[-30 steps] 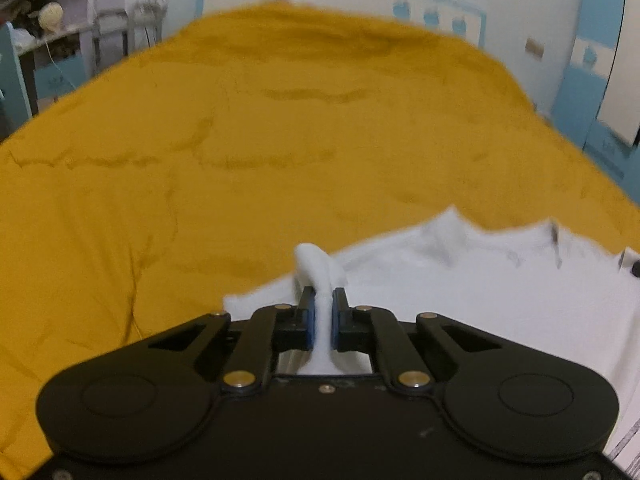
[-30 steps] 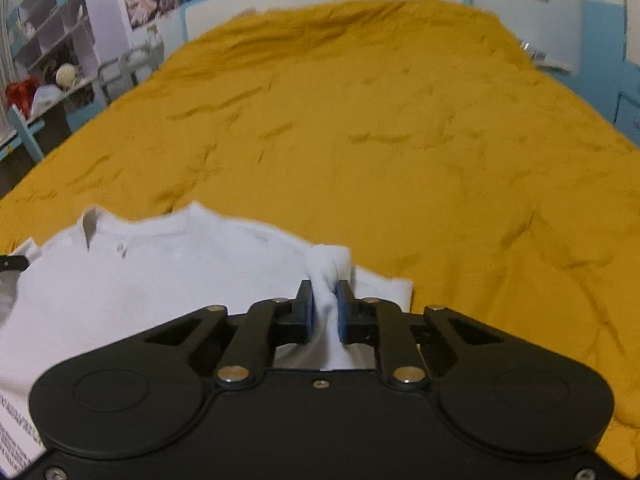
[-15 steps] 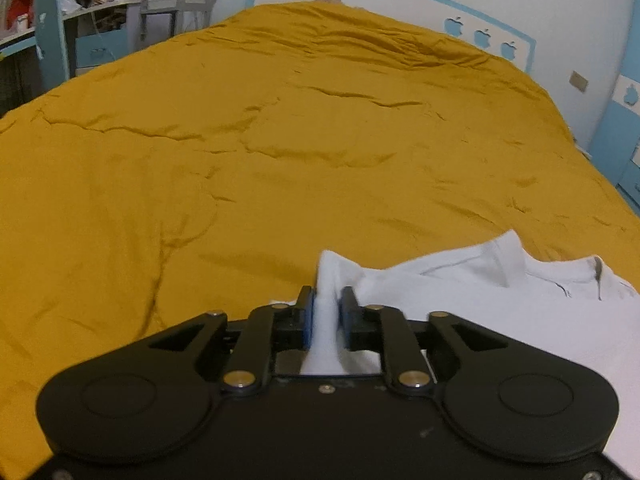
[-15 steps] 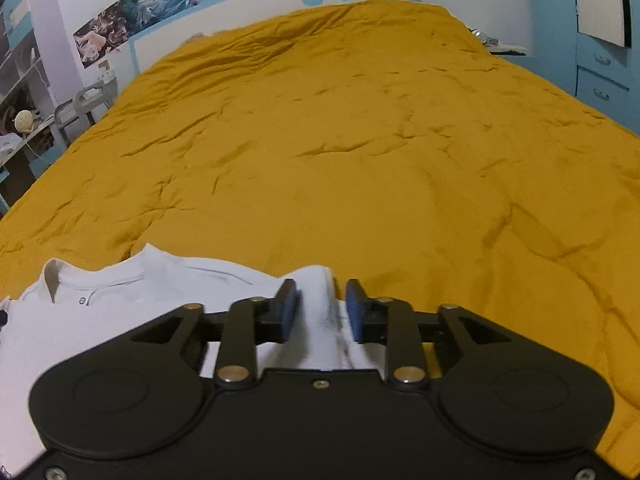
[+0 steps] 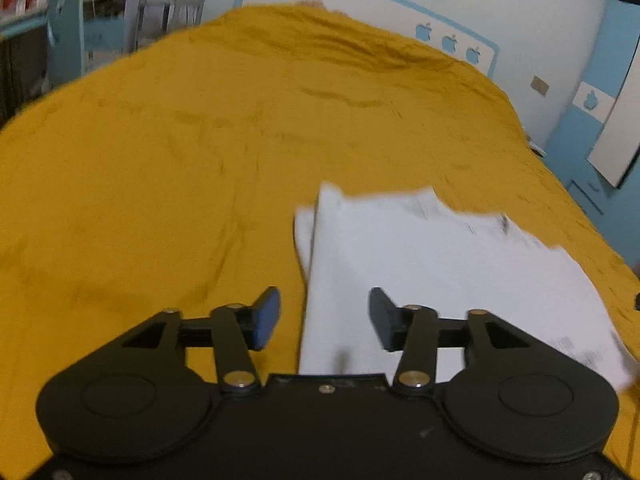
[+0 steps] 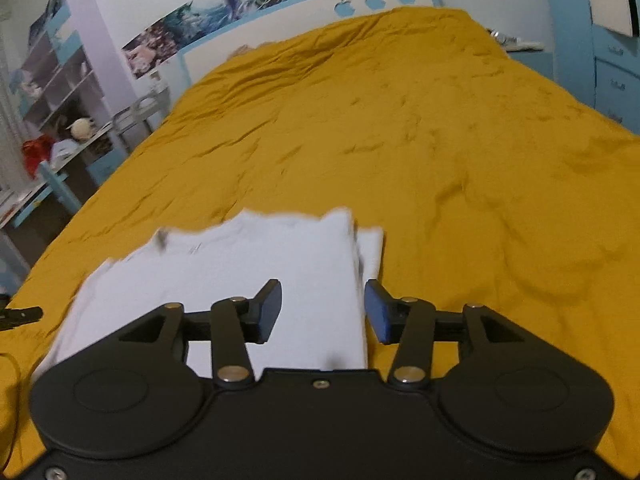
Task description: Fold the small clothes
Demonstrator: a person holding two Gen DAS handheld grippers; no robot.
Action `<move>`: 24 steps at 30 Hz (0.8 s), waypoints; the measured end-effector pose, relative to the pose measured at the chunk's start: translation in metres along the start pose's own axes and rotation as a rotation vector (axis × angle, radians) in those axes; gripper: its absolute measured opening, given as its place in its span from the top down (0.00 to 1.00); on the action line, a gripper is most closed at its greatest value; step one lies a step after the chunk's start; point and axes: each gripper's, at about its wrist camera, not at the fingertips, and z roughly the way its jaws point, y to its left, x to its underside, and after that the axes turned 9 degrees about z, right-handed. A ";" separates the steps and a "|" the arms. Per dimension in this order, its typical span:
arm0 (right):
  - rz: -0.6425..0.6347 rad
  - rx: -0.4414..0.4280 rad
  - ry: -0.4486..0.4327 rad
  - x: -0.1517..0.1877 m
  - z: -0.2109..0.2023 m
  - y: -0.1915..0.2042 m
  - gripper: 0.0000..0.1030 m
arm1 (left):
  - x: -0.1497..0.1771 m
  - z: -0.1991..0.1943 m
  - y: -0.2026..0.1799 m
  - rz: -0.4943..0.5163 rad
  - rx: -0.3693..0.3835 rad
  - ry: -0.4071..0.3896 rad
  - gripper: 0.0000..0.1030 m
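The blue pads [image 5: 267,317] of the left gripper [image 5: 324,318] are being spread apart, roughly half open, and nothing is being pinched between them. The left edge of a white shirt [image 5: 440,264] is being seen through the gap, lying on the cover below with the pads clear of the cloth. The fingertips [image 6: 376,312] of the right gripper [image 6: 322,312] are likewise being parted, about half open, with nothing being gripped. The shirt's [image 6: 256,264] right edge is being framed between them, the cloth lying flat beneath and untouched.

The shirt is being shown folded, its upper layer laid over a lower one, a narrow strip of which is being left exposed along each side. Its collar is being turned toward the far side of the bed. Both views are being blurred somewhat, so finer detail on the cloth cannot be told.

The garment is being borne by a mustard-yellow bedspread [image 5: 180,168], wrinkled and covering the whole bed [image 6: 460,140]. Beyond it, a white headboard [image 6: 304,16] with blue apple shapes is being seen against the wall, and a shelf unit [image 6: 60,76] is being shown at the left of the right wrist view.
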 end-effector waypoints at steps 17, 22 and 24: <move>0.120 0.048 0.085 0.069 -0.008 -0.022 0.48 | 0.060 0.007 -0.001 -0.106 0.064 0.130 0.73; 0.118 0.057 0.109 0.078 0.000 -0.022 0.70 | 0.062 0.011 -0.002 -0.114 0.067 0.129 0.83; 0.108 0.058 0.111 0.079 0.001 -0.022 0.84 | 0.060 0.008 -0.002 -0.126 0.064 0.127 0.86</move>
